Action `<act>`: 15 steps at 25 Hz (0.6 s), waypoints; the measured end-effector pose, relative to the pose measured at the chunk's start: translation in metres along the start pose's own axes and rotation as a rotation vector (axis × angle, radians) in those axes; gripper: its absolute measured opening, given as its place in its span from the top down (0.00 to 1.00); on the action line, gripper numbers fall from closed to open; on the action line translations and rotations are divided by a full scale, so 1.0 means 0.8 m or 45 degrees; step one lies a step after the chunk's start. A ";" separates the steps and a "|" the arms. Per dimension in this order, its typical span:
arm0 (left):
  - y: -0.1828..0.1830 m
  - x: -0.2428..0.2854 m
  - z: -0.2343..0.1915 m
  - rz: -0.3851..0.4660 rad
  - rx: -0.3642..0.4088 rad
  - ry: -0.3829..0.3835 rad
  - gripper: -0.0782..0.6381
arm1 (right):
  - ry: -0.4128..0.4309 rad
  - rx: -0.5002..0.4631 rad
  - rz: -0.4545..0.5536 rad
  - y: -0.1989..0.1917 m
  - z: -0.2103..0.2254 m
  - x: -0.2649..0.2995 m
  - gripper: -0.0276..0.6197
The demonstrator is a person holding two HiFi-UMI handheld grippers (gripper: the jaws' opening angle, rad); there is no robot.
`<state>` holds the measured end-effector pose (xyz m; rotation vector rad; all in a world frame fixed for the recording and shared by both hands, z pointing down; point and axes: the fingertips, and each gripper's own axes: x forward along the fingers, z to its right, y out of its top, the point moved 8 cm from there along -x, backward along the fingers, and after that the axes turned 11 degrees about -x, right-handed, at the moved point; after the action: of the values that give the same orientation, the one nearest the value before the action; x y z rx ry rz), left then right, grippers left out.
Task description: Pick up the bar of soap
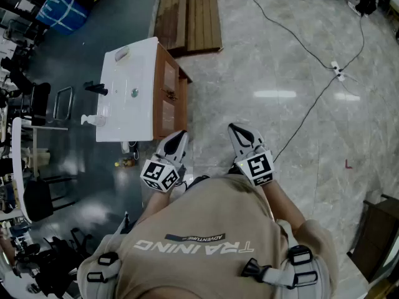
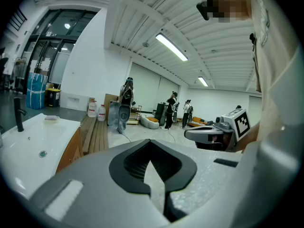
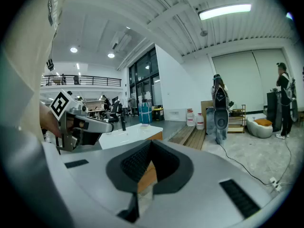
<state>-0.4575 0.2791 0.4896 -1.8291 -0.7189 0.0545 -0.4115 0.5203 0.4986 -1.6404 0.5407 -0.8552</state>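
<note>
The bar of soap (image 1: 121, 53) lies in a small dish at the far end of a white sink top (image 1: 143, 61) on a wooden vanity, ahead and to my left. It shows small in the left gripper view (image 2: 51, 118). A black tap (image 1: 96, 88) and a soap dispenser (image 1: 93, 119) stand along the sink's left side. My left gripper (image 1: 177, 139) and right gripper (image 1: 237, 131) are held close to my body above the floor, well short of the sink. Both are shut with nothing in them, as the left gripper view (image 2: 151, 161) and right gripper view (image 3: 151, 161) confirm.
Wooden planks (image 1: 190, 14) lie on the floor beyond the vanity. A black cable (image 1: 305, 48) with a power strip (image 1: 338, 69) crosses the stone floor at right. Chairs and clutter crowd the left edge. People (image 2: 171, 110) stand far across the hall.
</note>
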 end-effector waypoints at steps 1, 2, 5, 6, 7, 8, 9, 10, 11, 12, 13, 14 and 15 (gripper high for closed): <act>0.004 0.009 -0.004 0.007 -0.007 -0.001 0.90 | 0.001 0.006 -0.004 -0.004 0.008 0.008 0.95; 0.007 0.017 -0.006 0.013 -0.012 -0.002 0.90 | 0.003 0.014 -0.010 -0.009 0.015 0.014 0.95; 0.013 0.036 -0.003 0.019 -0.003 -0.013 0.90 | 0.012 0.030 -0.031 -0.017 0.031 0.019 0.95; 0.015 0.042 -0.001 0.020 0.001 -0.014 0.90 | 0.018 0.029 -0.034 -0.018 0.035 0.019 0.95; 0.016 0.047 0.000 0.022 0.002 -0.011 0.90 | 0.026 0.028 -0.033 -0.018 0.039 0.019 0.95; 0.017 0.052 0.001 0.023 -0.001 -0.007 0.90 | 0.036 0.027 -0.030 -0.019 0.042 0.020 0.95; 0.017 0.056 0.001 0.024 -0.005 -0.003 0.90 | 0.044 0.027 -0.025 -0.019 0.046 0.021 0.95; 0.017 0.060 0.001 0.026 -0.010 0.002 0.90 | 0.047 0.025 -0.019 -0.019 0.050 0.022 0.95; 0.017 0.063 0.001 0.027 -0.018 0.006 0.90 | 0.042 0.023 -0.014 -0.019 0.055 0.022 0.95; 0.017 0.065 0.002 0.029 -0.026 0.012 0.90 | 0.030 0.023 -0.012 -0.019 0.060 0.022 0.95; 0.018 0.066 0.003 0.029 -0.029 0.019 0.90 | 0.016 0.028 -0.014 -0.020 0.065 0.022 0.95; 0.019 0.066 0.003 0.030 -0.026 0.027 0.90 | 0.003 0.037 -0.019 -0.021 0.069 0.024 0.95; 0.021 0.066 0.002 0.031 -0.019 0.034 0.90 | -0.009 0.044 -0.029 -0.023 0.074 0.026 0.95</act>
<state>-0.4073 0.3031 0.4900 -1.8495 -0.6804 0.0405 -0.3544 0.5462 0.5168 -1.6200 0.5009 -0.8706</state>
